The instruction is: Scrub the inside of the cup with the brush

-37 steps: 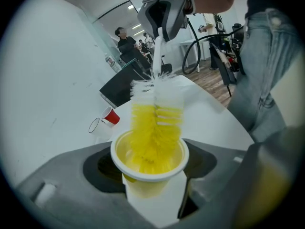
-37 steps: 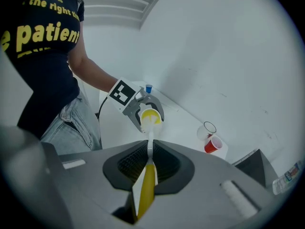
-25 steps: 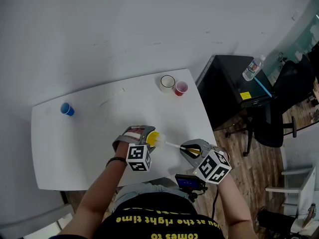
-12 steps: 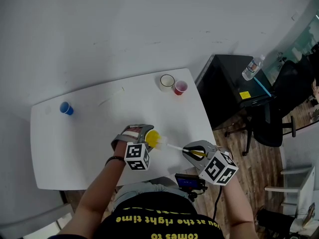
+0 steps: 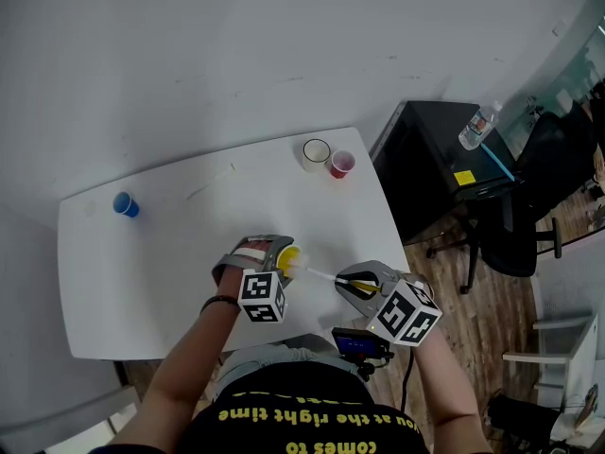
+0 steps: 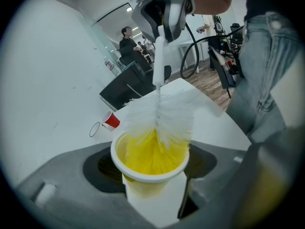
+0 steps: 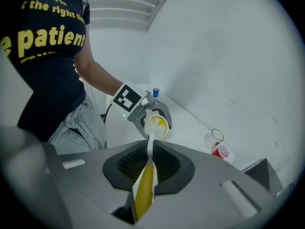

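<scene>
A yellow cup with a white rim [image 6: 150, 159] [image 5: 288, 259] [image 7: 158, 124] sits gripped between the jaws of my left gripper [image 5: 276, 258] [image 6: 152, 194], tilted toward the right hand. My right gripper [image 5: 352, 285] [image 7: 147, 168] is shut on the yellow-and-white handle of a bottle brush [image 7: 144, 190]. The brush's thin white stem [image 5: 321, 274] runs from the right gripper to the cup. Its white bristle head [image 6: 164, 118] is pushed into the cup's mouth, with part of the bristles standing out above the rim.
On the white table [image 5: 151, 253], a red cup [image 5: 341, 165] [image 6: 111, 120] and a clear glass [image 5: 317, 154] stand at the far right, and a blue cup [image 5: 126, 206] at the far left. A black cabinet [image 5: 444, 173] with a water bottle [image 5: 477, 128] is right of the table.
The right gripper has drawn back a little toward the left hand after shifting right half a second ago; the brush head stays in the cup. The left gripper has kept still.
</scene>
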Motion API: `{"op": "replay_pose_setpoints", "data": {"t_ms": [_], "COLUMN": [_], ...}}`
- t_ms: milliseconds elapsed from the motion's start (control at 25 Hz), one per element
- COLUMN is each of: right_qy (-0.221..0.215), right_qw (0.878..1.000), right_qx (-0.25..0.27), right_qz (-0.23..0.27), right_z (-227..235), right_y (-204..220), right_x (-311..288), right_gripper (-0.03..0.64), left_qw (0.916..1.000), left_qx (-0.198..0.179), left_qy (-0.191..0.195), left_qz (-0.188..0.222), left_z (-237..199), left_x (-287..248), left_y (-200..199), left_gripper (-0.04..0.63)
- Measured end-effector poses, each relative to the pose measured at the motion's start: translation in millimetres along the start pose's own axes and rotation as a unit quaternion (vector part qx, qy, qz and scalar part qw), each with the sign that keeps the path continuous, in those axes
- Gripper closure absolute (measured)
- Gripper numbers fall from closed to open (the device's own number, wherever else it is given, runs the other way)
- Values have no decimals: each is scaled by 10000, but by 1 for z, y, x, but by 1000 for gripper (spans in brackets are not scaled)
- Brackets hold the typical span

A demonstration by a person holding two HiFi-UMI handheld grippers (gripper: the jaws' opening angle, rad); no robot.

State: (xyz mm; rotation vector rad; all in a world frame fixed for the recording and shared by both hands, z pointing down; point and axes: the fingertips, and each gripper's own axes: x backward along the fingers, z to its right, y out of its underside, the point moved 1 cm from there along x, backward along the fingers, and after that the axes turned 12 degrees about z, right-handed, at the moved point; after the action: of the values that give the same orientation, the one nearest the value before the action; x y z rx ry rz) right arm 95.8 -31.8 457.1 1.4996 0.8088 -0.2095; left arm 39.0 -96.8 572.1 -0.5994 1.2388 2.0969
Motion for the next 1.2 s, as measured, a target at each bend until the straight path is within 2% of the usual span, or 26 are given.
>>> {"op": "replay_pose_setpoints", "data": {"t_ms": [320, 600, 1200], "right_qy": [134, 342, 441], "right_qw": [9998, 9968, 9953], "right_qx": [-74, -571, -746], "right_qz": [144, 446, 429], "right_z": [10, 17, 18], "right_y": [-7, -6, 5], "right_x": [15, 21, 8], "right_gripper": [578, 578, 578], "left_qw": [9999, 9995, 9998], "left_qx": [134, 267, 102], "left_qy": [-90, -165, -158], "left_qz": [39, 53, 69], "left_z": [-4, -8, -5], "left_x": [1, 3, -4], "left_y": [4, 5, -8], "left_gripper": [256, 256, 256]}}
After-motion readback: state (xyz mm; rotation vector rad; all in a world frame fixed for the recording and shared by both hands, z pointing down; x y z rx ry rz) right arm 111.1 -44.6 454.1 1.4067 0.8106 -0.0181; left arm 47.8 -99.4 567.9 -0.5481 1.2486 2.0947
